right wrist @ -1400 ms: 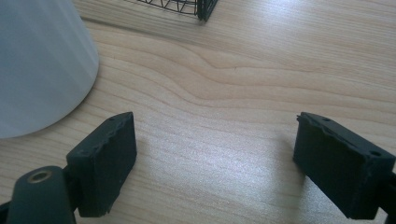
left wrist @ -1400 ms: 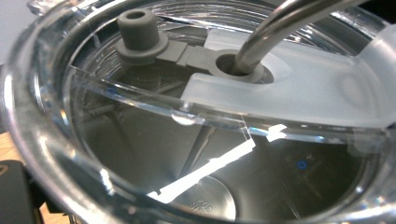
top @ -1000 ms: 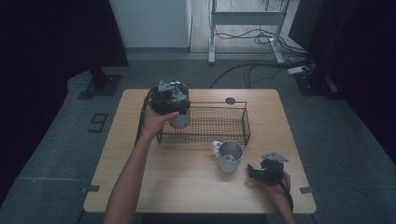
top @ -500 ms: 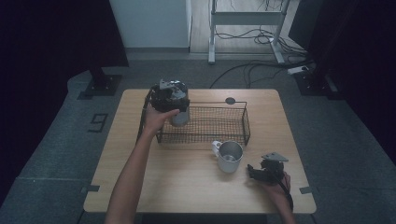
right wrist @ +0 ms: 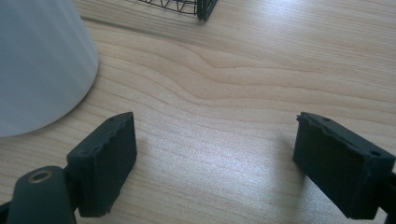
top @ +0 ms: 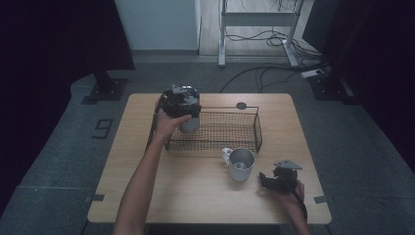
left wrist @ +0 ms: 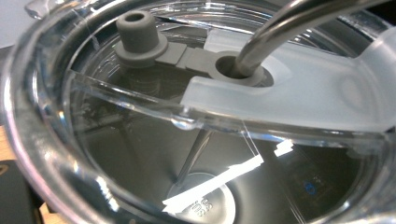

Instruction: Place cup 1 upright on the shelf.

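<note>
A steel tumbler [top: 190, 123] with a clear lid [left wrist: 280, 93] and a bent metal straw [left wrist: 280, 32] hangs at the left end of the black wire basket [top: 257, 129]. My left gripper [top: 182, 100] sits on top of it, shut on its rim. In the left gripper view the lid is very close, and a grey stopper [left wrist: 140, 32] stands beside the straw hole. My right gripper [top: 266, 180] rests on the table near the front right, jaws wide apart with bare wood between them [right wrist: 215, 158]. A metal mug [top: 241, 164] stands just left of it, its wall [right wrist: 37, 60] close to one jaw.
The wooden table [top: 195, 196] is bare in front of the basket on the left. A small dark disc [top: 241, 105] lies behind the basket. A basket corner [right wrist: 196, 7] shows beyond the right jaws. Dark floor, cables and stands surround the table.
My left hand has sunk a little with the tumbler, lowering it toward the basket's left end. The right gripper and the mug have stayed put.
</note>
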{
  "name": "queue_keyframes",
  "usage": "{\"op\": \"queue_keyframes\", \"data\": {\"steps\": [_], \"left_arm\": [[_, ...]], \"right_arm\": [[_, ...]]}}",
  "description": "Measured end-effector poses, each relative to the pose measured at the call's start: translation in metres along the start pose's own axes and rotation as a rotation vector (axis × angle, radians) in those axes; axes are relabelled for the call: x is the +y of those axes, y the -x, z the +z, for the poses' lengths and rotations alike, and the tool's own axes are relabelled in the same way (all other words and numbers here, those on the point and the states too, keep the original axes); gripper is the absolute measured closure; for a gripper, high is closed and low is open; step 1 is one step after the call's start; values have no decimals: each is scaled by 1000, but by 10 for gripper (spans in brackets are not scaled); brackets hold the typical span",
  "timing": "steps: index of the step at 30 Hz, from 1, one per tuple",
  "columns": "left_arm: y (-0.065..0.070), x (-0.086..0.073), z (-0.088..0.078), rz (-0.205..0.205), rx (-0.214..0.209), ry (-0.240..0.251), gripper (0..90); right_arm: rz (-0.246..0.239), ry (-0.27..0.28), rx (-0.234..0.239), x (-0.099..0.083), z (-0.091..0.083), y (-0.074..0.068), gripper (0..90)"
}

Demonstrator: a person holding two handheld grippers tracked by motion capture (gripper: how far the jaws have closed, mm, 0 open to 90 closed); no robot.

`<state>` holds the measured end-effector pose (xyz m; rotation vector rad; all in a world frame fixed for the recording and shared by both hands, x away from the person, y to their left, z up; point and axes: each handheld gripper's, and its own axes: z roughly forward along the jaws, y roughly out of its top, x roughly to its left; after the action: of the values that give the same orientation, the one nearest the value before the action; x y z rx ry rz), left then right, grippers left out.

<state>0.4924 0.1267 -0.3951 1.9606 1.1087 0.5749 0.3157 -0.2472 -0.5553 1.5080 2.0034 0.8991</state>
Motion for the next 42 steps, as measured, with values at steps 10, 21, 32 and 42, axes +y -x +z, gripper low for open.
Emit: {"op": "queue_keyframes", "data": {"steps": [10,21,32,42], "left_arm": [[1,-8,8,-11,2,-15,39],[0,-16,15,-26,5,-30,40],[-2,-19,18,-38,11,-37,39],[-4,-28,25,-53,17,-59,40]], "right_arm": [[0,0,-1,0,0,0,130],[-1,0,-1,0,0,0,130],[-1,0,-1,0,0,0,130],[-2,0,-2,0,0,0,130]]}}
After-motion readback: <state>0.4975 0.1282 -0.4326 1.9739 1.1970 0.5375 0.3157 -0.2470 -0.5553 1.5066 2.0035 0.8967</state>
